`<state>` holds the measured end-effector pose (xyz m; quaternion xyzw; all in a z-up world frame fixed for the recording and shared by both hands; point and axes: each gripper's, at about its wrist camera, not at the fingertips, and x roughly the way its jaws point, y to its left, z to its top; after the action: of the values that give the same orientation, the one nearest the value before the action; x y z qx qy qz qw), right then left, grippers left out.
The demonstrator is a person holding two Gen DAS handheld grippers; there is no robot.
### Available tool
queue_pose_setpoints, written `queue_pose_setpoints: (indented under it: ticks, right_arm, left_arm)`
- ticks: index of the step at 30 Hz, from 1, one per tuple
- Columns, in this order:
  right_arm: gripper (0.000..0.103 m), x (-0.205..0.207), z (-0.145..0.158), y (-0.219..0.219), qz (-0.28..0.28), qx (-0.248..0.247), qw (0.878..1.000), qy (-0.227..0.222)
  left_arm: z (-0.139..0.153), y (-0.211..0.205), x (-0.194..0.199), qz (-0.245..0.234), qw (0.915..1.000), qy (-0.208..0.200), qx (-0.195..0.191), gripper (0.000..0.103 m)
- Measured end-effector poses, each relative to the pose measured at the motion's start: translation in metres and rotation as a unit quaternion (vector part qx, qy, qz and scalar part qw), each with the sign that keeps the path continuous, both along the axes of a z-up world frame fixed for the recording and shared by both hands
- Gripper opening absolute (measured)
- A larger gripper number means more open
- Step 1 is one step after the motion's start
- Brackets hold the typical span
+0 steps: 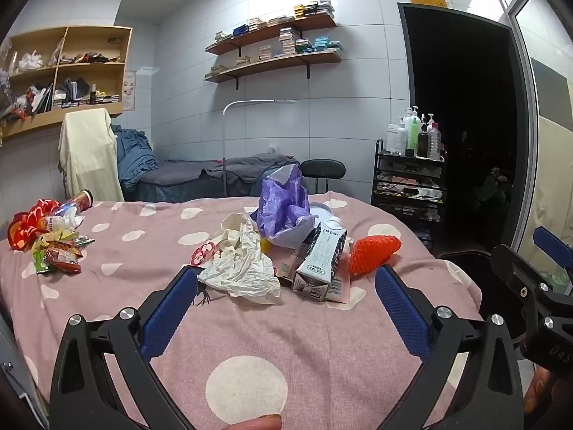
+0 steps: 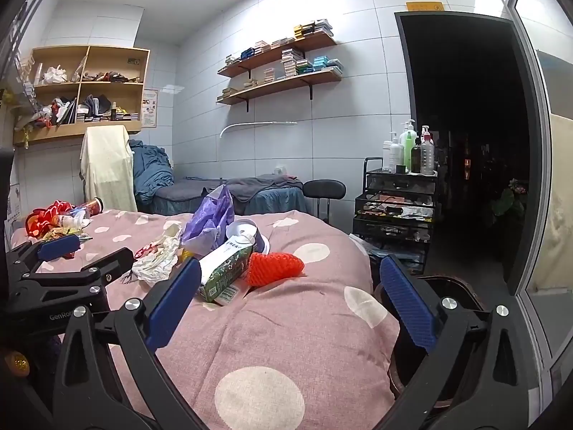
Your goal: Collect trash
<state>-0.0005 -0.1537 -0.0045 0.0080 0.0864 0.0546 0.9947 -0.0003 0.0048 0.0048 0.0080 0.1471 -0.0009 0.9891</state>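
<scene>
Both hand-held grippers, left (image 1: 286, 286) and right (image 2: 292, 279), gape empty; crumpled white paper (image 1: 240, 268), patterned milk carton (image 1: 318, 258) uncollected on pink dotted bed (image 1: 286, 340).

pink white-dotted bedspread (image 1: 293, 326), purple bag (image 1: 283, 208)

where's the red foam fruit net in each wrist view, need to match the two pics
Left wrist: the red foam net lies right of centre on the pink spotted cover, just right of the milk carton.
Right wrist: the net lies near centre, again just right of the carton.
Shared landmark: the purple plastic bag standing behind the carton.
</scene>
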Motion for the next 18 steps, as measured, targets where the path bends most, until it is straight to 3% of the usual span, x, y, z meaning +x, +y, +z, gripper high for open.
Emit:
queue_pose_setpoints:
  ticks: [18]
  right_arm:
    - [0.098,0.003,0.0,-0.001,0.009,0.0,1.0,0.007]
  left_arm:
    - [-0.01,0.0,0.004,0.0,1.0,0.006,0.003,0.098]
